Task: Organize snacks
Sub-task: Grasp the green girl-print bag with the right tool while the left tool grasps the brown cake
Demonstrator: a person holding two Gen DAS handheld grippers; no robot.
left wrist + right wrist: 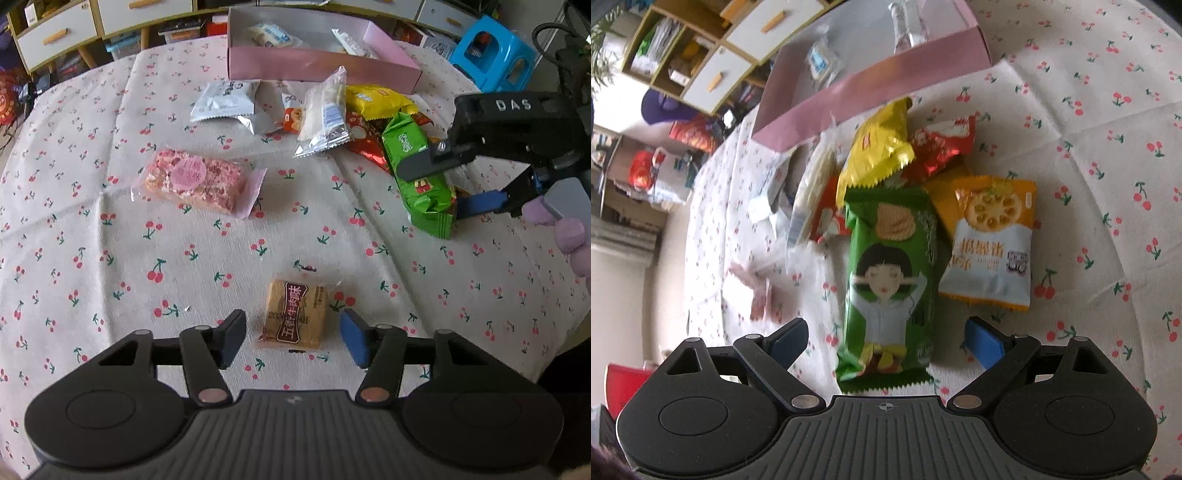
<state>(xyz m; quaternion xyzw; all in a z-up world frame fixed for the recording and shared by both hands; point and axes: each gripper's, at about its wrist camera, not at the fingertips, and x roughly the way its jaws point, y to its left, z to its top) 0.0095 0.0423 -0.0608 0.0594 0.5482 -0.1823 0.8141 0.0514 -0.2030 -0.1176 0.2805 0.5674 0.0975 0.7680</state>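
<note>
Barely started: pink box (317, 66) holds two packets, most snacks outside. Left gripper (293, 338) spread around brown packet (295, 315), no contact; right gripper (886, 343) wide astride green packet (892, 280).

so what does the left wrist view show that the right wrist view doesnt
Only the left wrist view: the small brown square snack packet lying between the left gripper's open fingers, and the pink clear-wrapped nougat bar.

Only the right wrist view: the orange-and-white cracker pouch beside the pile.

Both: the green snack pack between the right gripper's open fingers, the yellow foil packet, the pink cardboard box and the cherry-print tablecloth.
</note>
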